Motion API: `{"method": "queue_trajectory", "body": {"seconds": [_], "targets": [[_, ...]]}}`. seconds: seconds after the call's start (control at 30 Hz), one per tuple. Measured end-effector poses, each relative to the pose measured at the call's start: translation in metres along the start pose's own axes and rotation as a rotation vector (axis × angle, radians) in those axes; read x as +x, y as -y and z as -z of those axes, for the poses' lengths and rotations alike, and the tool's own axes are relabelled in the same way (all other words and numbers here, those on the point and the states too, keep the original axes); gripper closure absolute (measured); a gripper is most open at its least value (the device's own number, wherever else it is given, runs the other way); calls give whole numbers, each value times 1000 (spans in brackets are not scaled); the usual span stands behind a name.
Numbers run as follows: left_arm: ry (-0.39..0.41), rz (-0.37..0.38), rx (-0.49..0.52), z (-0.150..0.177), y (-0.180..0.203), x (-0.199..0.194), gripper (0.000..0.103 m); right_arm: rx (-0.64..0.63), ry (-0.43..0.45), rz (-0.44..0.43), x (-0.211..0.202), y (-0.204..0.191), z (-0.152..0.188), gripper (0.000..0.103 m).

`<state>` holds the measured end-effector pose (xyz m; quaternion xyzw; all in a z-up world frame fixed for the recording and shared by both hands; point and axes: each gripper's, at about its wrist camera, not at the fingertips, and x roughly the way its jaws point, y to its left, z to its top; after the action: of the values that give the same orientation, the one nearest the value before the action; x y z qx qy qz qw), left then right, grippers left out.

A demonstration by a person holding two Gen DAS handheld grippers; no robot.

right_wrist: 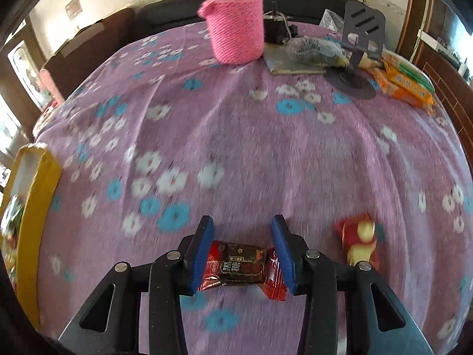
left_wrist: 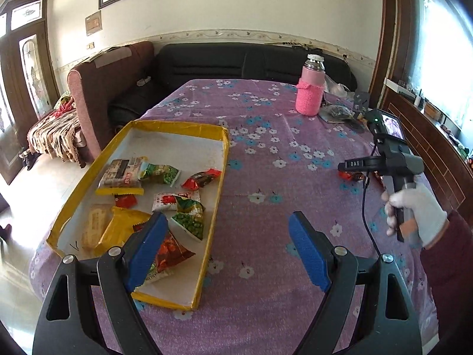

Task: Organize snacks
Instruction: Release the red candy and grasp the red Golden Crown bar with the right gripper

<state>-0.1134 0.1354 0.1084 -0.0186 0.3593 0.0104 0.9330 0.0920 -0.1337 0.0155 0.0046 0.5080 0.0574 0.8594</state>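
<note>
A shallow yellow-rimmed tray (left_wrist: 220,183) lies on the purple flowered tablecloth and holds several snack packets, among them a green pea packet (left_wrist: 189,219) and a red candy (left_wrist: 201,179). My left gripper (left_wrist: 230,245) is open and empty, its left finger over the tray's near end. My right gripper (right_wrist: 244,254) is shut on a red and dark candy (right_wrist: 241,266), just above the cloth. A red and yellow candy (right_wrist: 359,238) lies to its right. In the left wrist view the right gripper (left_wrist: 354,167) is at the table's right side.
A pink knit-covered flask (right_wrist: 236,26) stands at the far side of the table. Next to it are a black phone stand (right_wrist: 359,56), a dark bag (right_wrist: 310,51) and orange snack packs (right_wrist: 408,84). The tray's yellow rim (right_wrist: 38,207) is at far left. Sofas stand behind the table.
</note>
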Motion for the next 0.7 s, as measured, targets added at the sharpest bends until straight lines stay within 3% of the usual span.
{"method": "queue_trajectory", "body": {"seconds": [0.27,0.37,0.43,0.5,0.57,0.7], "targets": [[-11,28,15,7,6,-1,18,-54,-14,-120,-31,-26,49,58],[-19,55,11,9,6,-1,18,-23,-45,-304,-49,-21,62,60],[-22,70,4,10,6,0,18,52,36,-365,-78,4,65,58],[-38,85,-5,12,6,5,18,121,106,-367,-97,33,64,47],[-65,110,-13,14,9,12,18,180,169,-311,-111,66,64,42],[-130,167,-35,19,19,28,18,298,150,-287,-100,114,68,42]]}}
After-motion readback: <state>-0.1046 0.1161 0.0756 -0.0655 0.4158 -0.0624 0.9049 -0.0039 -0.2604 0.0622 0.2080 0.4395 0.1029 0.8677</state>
